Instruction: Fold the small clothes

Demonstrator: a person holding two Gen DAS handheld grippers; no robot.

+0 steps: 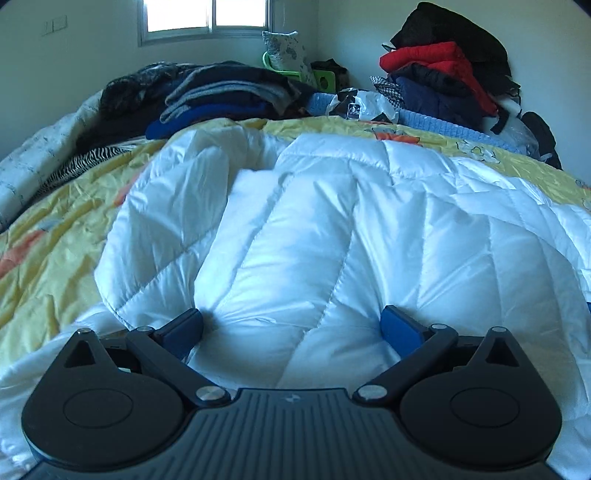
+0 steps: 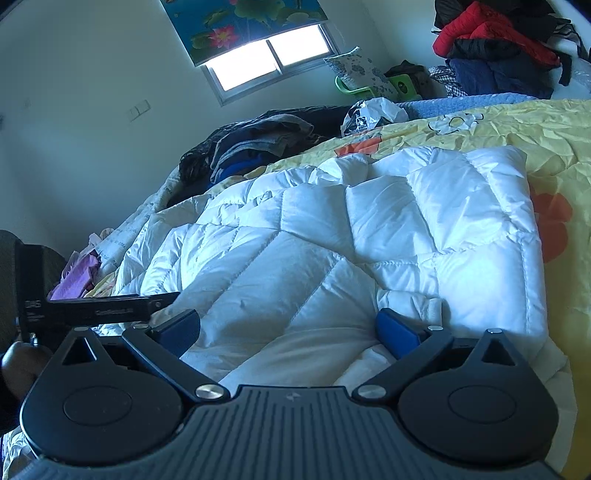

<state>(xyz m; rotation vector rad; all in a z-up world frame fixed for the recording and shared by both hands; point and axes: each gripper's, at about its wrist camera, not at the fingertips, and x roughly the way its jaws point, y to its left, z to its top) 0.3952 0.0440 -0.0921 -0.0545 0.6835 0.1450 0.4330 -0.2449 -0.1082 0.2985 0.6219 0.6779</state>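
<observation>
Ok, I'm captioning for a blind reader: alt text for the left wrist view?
The left gripper, open, presses into a white quilted jacket spread on a yellow floral bedsheet. Piles of dark clothes line the far wall below a window.

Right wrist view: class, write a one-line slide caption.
Open right hand-held gripper poised over a white quilted jacket on a yellow bedspread.

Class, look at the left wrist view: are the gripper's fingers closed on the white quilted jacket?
No: the left gripper is wide open, with the white quilted jacket bulging between its unclosed fingers.
</observation>
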